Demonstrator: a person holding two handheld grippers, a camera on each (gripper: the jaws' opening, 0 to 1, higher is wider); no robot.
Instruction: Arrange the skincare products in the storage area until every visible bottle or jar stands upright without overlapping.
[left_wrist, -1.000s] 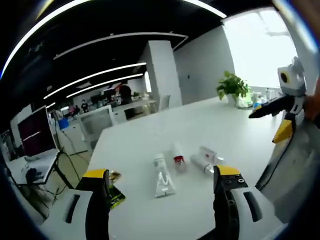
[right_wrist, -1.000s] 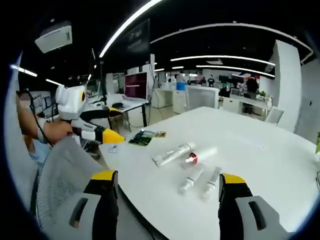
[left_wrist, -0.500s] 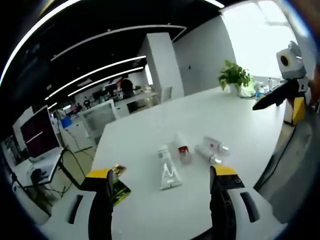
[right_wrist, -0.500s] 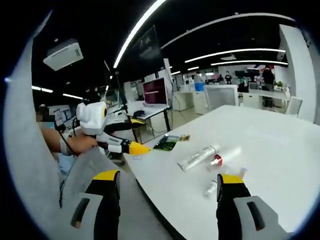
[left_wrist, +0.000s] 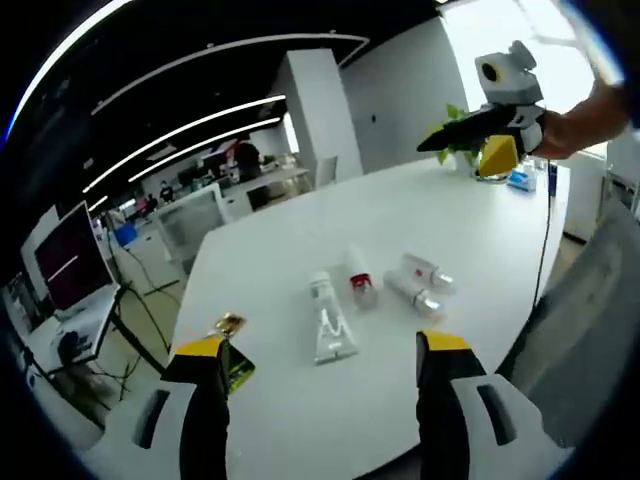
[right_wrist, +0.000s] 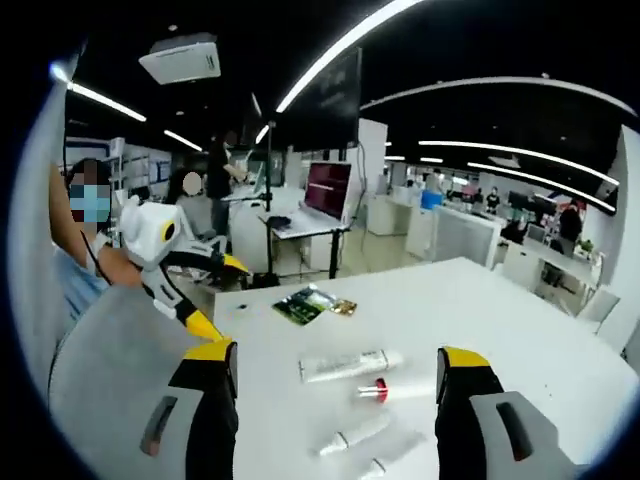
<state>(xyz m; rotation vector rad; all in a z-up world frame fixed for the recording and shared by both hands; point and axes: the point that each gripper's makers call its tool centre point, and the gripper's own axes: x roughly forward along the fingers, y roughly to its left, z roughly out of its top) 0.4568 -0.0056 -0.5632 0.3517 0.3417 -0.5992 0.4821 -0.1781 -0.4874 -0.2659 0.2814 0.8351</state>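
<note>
four skincare products are seen lying flat on a white table (left_wrist: 470, 230), grouped near its middle, none standing upright. in the left gripper view, a white tube (left_wrist: 327, 322) lies lengthwise with its crimped end toward the camera; dark print is carried on its body, but the lettering is too small to be read. just beside it a white bottle with a red band (left_wrist: 358, 281) is laid, and next to that two small clear bottles (left_wrist: 418, 282) rest side by side, one of them marked with a small red spot; no brand name can be made out on any of them. near the table's edge a green packet (left_wrist: 236, 366) is placed with a small gold packet (left_wrist: 227, 325) close by, apart from the products; their print cannot be read either.

the left gripper (left_wrist: 318, 352) is held above the near edge of the table, its yellow-tipped jaws spread wide with nothing between them. the right gripper (left_wrist: 485, 135) is seen in the same view held in a hand, raised over the far side of the table in front of a potted plant (left_wrist: 453, 120); its jaws appear parted and empty.

in the right gripper view, the right gripper (right_wrist: 337, 360) has its jaws set wide apart and unloaded, with the tube (right_wrist: 343, 366), the red-banded bottle (right_wrist: 392, 388) and the two small bottles (right_wrist: 375, 447) lying between and beyond them. the left gripper (right_wrist: 205, 300) is seen at the table's corner beside a grey chair back (right_wrist: 110, 370), with the green packet (right_wrist: 303, 304) beyond it.
</note>
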